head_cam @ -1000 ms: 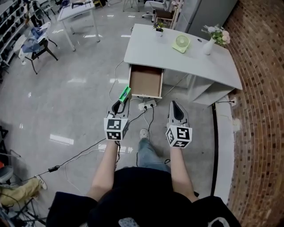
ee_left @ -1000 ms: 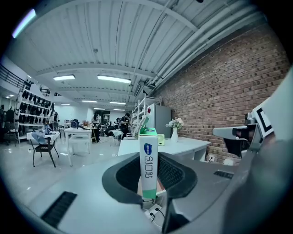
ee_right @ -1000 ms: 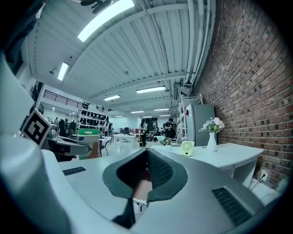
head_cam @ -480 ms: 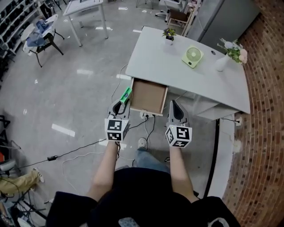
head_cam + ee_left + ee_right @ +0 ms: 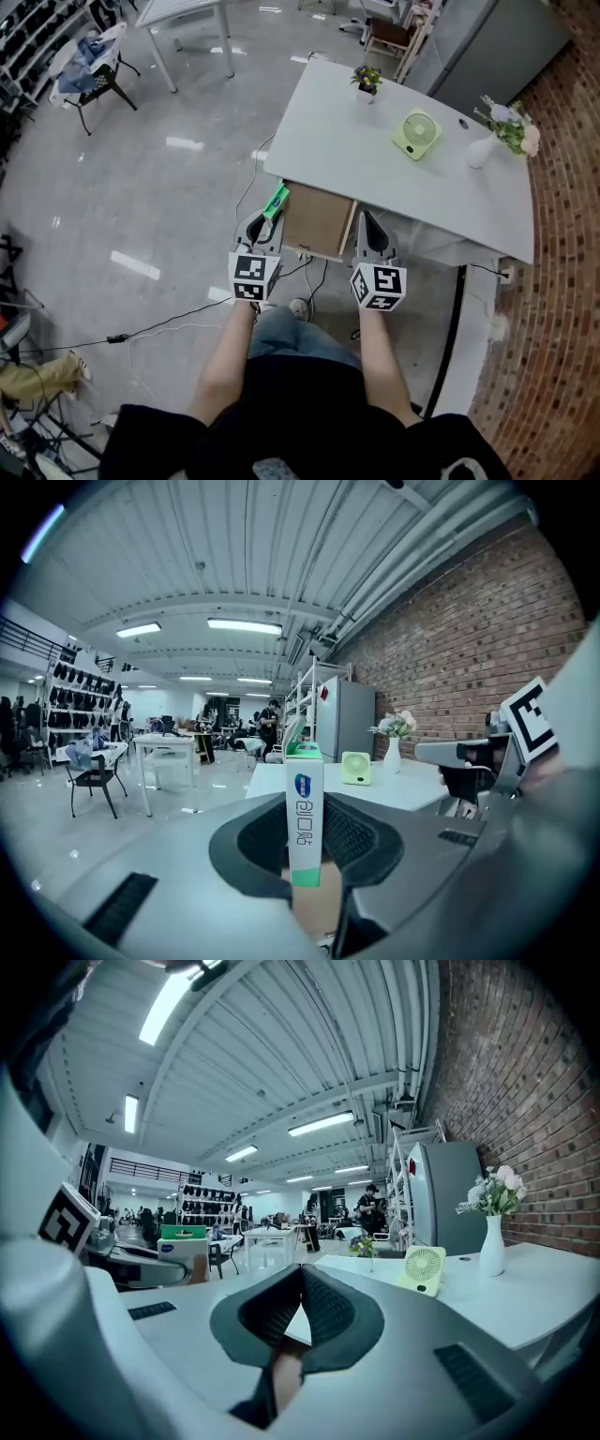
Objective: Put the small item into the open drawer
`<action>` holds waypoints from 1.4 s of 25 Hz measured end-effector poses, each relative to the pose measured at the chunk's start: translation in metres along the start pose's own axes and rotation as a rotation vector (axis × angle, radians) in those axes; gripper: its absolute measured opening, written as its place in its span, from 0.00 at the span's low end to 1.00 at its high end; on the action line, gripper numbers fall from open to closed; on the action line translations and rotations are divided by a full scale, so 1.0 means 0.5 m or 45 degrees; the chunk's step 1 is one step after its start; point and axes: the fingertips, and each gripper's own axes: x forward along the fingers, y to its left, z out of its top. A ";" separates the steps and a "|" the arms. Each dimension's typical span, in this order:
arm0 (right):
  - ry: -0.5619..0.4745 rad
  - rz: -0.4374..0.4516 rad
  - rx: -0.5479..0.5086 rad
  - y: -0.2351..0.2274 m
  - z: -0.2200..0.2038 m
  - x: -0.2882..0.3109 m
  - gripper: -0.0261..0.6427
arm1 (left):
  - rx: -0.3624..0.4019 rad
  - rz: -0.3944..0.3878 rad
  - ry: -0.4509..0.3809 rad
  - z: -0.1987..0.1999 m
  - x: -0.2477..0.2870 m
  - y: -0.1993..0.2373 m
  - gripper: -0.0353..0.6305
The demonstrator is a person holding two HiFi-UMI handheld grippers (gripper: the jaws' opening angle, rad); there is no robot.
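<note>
A large workroom with a glossy grey floor (image 5: 141,187) and a red brick wall (image 5: 562,234) down the right side, seen from above a standing person.

A small green and white box (image 5: 276,202) stands upright in the jaws of the left gripper (image 5: 262,221), which are clamped on its lower part. The box is held in the air just beside the left edge of the open drawer (image 5: 319,220), at about 9 o'clock from the drawer's middle, and is not inside it. The drawer has a bare brown bottom and sticks out from under the near edge of a white surface (image 5: 375,178).

The right gripper (image 5: 367,219) is at about 3 o'clock from the drawer, level with the left one. Its jaws are together with nothing between them.

On the surface, a pale green fan (image 5: 417,133) lies at about 1 o'clock from the drawer. A small potted plant (image 5: 367,80) stands at 12 o'clock near the far edge, and a white vase of flowers (image 5: 483,148) is at 2 o'clock. A black cable (image 5: 159,323) trails across the floor at 8 o'clock.
</note>
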 end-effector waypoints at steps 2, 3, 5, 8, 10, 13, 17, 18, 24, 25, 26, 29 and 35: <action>0.004 -0.006 -0.001 0.001 -0.001 0.011 0.04 | 0.012 -0.020 0.009 0.001 0.015 0.003 0.20; 0.008 -0.013 0.001 -0.001 -0.003 0.013 0.04 | 0.014 -0.032 0.017 -0.001 0.020 0.002 0.20; 0.027 -0.025 0.002 -0.004 -0.011 0.020 0.04 | 0.001 -0.043 0.029 -0.006 0.029 0.004 0.20; 0.052 -0.032 0.005 -0.004 -0.020 0.035 0.04 | -0.019 -0.050 0.044 -0.010 0.042 0.016 0.20; 0.064 -0.033 0.017 -0.006 -0.028 0.041 0.04 | -0.013 -0.057 0.061 -0.017 0.051 0.018 0.20; 0.092 -0.030 0.026 -0.009 -0.049 0.056 0.04 | -0.016 -0.070 0.084 -0.030 0.067 0.015 0.20; 0.137 -0.014 0.044 -0.014 -0.093 0.075 0.04 | -0.027 -0.093 0.114 -0.057 0.089 0.005 0.20; 0.148 -0.005 0.047 -0.014 -0.105 0.082 0.04 | -0.036 -0.095 0.122 -0.066 0.096 0.004 0.20; 0.219 0.029 0.071 -0.038 -0.212 0.129 0.04 | -0.033 -0.122 0.191 -0.156 0.172 -0.006 0.20; 0.230 0.033 0.076 -0.042 -0.233 0.141 0.04 | -0.030 -0.128 0.198 -0.175 0.188 -0.007 0.20; 0.241 0.040 0.080 -0.044 -0.256 0.152 0.04 | -0.029 -0.135 0.205 -0.194 0.203 -0.008 0.20; 0.280 0.059 0.090 -0.047 -0.327 0.182 0.04 | -0.032 -0.152 0.233 -0.261 0.246 -0.014 0.20; 0.369 0.099 0.066 -0.042 -0.463 0.247 0.04 | -0.070 -0.155 0.309 -0.399 0.333 -0.010 0.20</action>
